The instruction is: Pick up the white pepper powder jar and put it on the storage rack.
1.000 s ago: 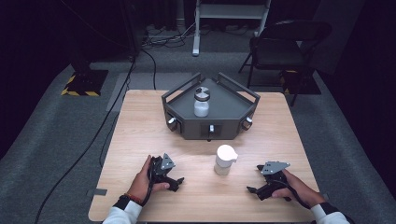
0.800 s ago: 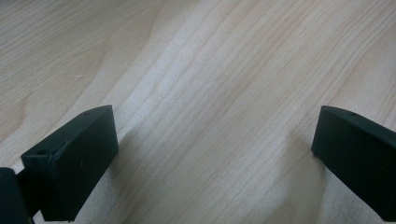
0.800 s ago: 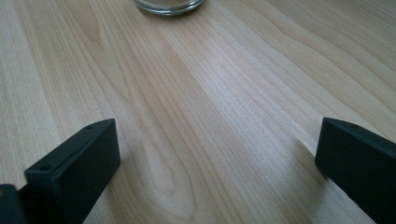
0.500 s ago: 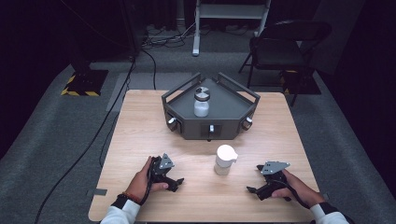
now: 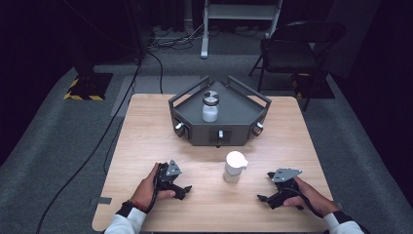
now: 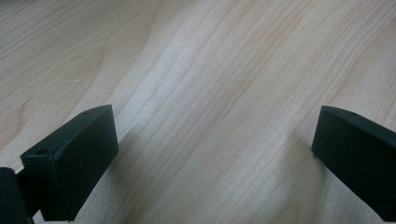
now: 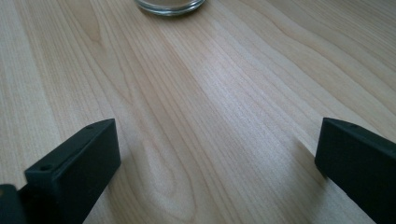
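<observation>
Nearest me, both grippers sat low at my edge of the table (image 5: 146, 122), and against the frames from 1 second and half a second back, nothing had shifted: same hands, same spots, same angles.

My left gripper (image 5: 186, 189) rested on the wood, held in the left hand (image 5: 146, 187), its 2 jaws spread wide. In the left gripper view, the left gripper (image 6: 212, 154) had only bare wood grain between the jaws, pinching nothing.

My right gripper (image 5: 260, 198) lay on the right side of the table, held in the right hand (image 5: 307, 195), with the grey three-cornered plate (image 5: 285, 174) on top. In the right gripper view, the right gripper (image 7: 217, 154) was also spread wide, nothing between the jaws, and the glass base of the jar (image 7: 170, 5) sat at the top edge, well ahead of the tips.

A step farther out, that white-lidded jar (image 5: 234, 166) stood upright on the table between the 2 grippers, nearer the right one, touched by neither. It had not moved since the earlier frames either.

Beyond it, the dark grey tray (image 5: 243, 114) sat at the far middle of the table, with a 2nd jar (image 5: 210, 107) upright inside it, unmoved.

Past the table, a black chair (image 5: 292, 48) stood on the grey floor.
</observation>
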`<state>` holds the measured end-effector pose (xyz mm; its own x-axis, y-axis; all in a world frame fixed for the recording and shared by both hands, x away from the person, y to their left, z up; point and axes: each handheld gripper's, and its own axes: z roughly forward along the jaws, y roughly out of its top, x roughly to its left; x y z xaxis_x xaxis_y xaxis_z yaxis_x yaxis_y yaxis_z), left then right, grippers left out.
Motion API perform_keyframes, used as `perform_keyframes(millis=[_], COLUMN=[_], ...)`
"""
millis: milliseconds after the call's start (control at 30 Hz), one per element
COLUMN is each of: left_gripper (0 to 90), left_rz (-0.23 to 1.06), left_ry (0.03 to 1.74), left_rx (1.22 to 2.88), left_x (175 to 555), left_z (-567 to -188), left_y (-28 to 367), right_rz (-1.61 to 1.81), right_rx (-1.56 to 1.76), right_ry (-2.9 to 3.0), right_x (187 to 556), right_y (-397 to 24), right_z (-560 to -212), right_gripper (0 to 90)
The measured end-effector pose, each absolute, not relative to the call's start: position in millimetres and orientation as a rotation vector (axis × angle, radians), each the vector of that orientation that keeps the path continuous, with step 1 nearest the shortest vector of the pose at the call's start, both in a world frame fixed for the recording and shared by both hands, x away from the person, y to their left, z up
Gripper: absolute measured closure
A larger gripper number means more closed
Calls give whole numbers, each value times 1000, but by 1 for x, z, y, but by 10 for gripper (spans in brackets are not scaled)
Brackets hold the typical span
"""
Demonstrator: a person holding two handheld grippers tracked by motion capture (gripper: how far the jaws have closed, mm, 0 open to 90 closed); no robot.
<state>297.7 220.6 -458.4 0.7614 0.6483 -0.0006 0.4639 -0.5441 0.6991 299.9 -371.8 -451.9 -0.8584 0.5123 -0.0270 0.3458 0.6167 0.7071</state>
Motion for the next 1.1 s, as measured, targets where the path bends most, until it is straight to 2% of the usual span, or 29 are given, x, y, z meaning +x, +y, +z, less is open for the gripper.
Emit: perform_keyframes(millis=[800,1100], left_gripper=[0,0], left_rz=[340,339], left_ry=[835,835], left_rx=[2243,2243], left_x=[297,297], left_z=[-458,-458], left_y=[220,220], right_rz=[1037,1171], right_rx=[689,706], right_ry=[2622,2507], right_x=[300,290], right_y=[-366,-366], right_z=[-447,-440], right_gripper=[7,14])
